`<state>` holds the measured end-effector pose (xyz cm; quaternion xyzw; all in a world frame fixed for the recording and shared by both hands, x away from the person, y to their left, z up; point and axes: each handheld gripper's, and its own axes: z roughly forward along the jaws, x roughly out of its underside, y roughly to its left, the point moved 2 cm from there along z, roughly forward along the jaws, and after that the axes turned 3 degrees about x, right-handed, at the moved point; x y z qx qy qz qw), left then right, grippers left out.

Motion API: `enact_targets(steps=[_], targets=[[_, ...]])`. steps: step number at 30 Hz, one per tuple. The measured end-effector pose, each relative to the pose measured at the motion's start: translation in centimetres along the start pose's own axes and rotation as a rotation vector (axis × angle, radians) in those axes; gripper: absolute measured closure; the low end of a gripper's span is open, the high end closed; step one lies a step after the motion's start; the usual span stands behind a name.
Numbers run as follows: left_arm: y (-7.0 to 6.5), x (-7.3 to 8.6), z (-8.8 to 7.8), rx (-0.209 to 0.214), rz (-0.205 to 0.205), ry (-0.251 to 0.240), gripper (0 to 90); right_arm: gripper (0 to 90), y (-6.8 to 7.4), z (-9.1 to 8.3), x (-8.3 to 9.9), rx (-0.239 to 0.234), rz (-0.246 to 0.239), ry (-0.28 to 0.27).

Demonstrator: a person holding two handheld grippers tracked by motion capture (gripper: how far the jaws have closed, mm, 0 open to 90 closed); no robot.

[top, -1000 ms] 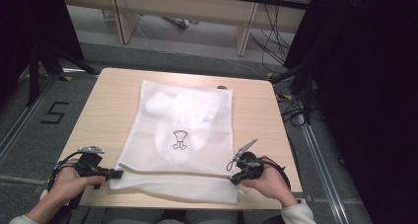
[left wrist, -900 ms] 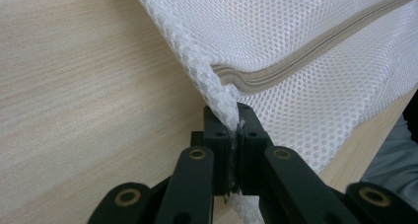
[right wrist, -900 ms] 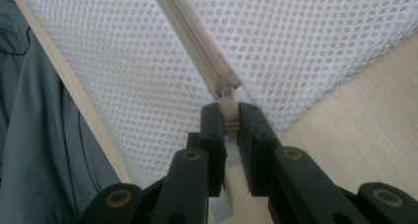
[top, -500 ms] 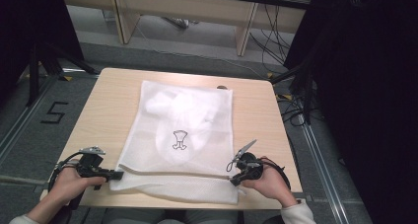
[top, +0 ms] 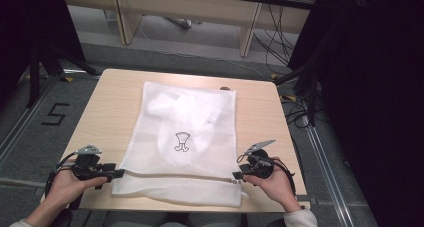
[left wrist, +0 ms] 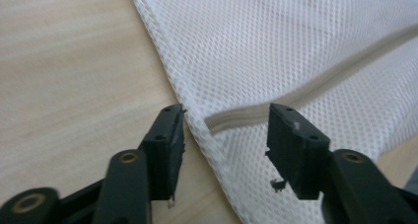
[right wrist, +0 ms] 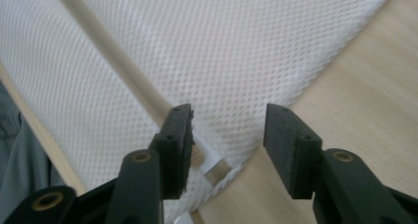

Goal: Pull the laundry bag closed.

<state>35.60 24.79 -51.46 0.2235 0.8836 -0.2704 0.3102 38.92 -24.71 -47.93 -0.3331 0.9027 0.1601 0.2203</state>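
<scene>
A white mesh laundry bag (top: pixel 187 137) lies flat on the wooden table (top: pixel 115 102), with a white garment bearing a small dark print (top: pixel 181 142) inside. A zipper (top: pixel 175 175) crosses the bag near its front end. My left gripper (top: pixel 117 174) sits at the bag's left edge. Its jaws have just been opening, and in the left gripper view (left wrist: pixel 226 113) the mesh edge (left wrist: pixel 296 46) and zipper end (left wrist: pixel 231 121) lie between them untouched. My right gripper (top: pixel 236 175) sits at the right edge, jaws just opened wide (right wrist: pixel 227 110) over the mesh corner (right wrist: pixel 197 46) and zipper pull (right wrist: pixel 217 167).
The bag's front hem lies close to the table's near edge (top: pixel 190 207). Bare wood runs along both sides of the bag. Beyond the table stand desk legs (top: pixel 247 34) and cables (top: pixel 300 112) on the floor, with a "5" mark (top: pixel 55 114) at the left.
Both grippers' jaws have parted from the bag's side edges. The hands and the bag have stayed where they were.
</scene>
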Motion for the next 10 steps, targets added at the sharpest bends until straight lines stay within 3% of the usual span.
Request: enact_targets(steps=[4,8,10], targets=[[0.14,-0.1,0.14,-0.022,0.028,-0.024,34.0,55.0,-0.73,0.17,0.13,0.024,0.063,-0.042],[0.09,-0.21,0.26,-0.042,0.009,-0.06,33.2,55.9,-0.95,0.27,0.18,0.032,0.113,-0.091],[0.04,-0.27,0.32,-0.038,0.013,-0.062,33.3,56.9,-1.05,0.05,0.22,0.032,0.126,-0.077]])
